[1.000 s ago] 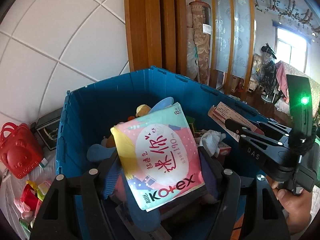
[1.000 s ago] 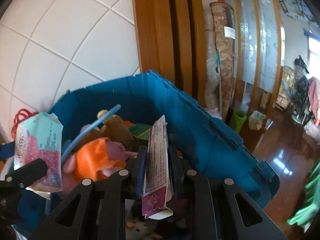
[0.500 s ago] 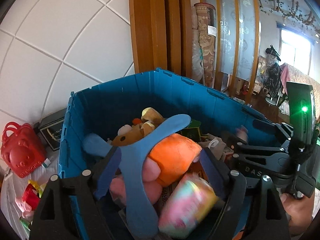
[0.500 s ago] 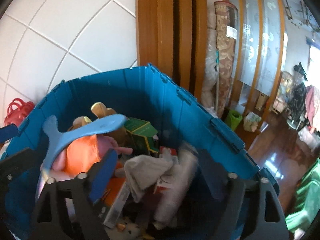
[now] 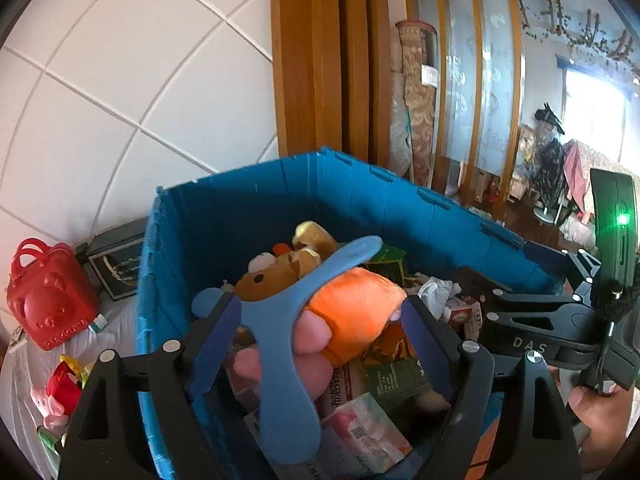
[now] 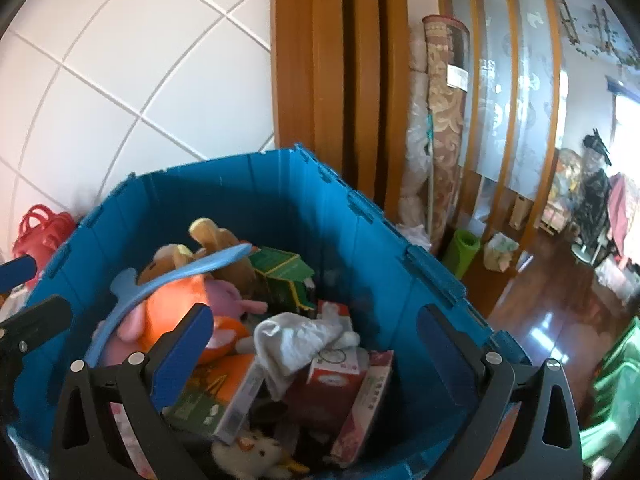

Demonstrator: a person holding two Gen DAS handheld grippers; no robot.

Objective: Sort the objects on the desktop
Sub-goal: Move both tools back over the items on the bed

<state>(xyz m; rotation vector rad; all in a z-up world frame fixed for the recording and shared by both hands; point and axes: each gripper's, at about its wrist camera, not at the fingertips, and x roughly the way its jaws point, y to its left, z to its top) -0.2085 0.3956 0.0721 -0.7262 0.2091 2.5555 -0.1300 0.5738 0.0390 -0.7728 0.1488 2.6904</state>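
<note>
Left gripper (image 5: pixel 320 344): jaws spread wide, nothing pinched; they stand above the near part of the blue crate (image 5: pixel 248 208).
Right gripper (image 6: pixel 316 354): jaws are opening and already stand far apart; no thing is pressed between them, the crate's load lies below them.
Blue boomerang toy (image 5: pixel 288 344): between the left jaws, lying on the pile, not touching the pads.
Orange plush (image 5: pixel 352 312): under the boomerang, just beyond the left jaws.
Pink pad packet (image 5: pixel 360 436): low in the crate, below the left jaws.
White cloth (image 6: pixel 296 340): between and beyond the right jaws, on a red-white box (image 6: pixel 336 368).
Red basket (image 5: pixel 44 300): on the table, outside the crate, left of the left jaws.
</note>
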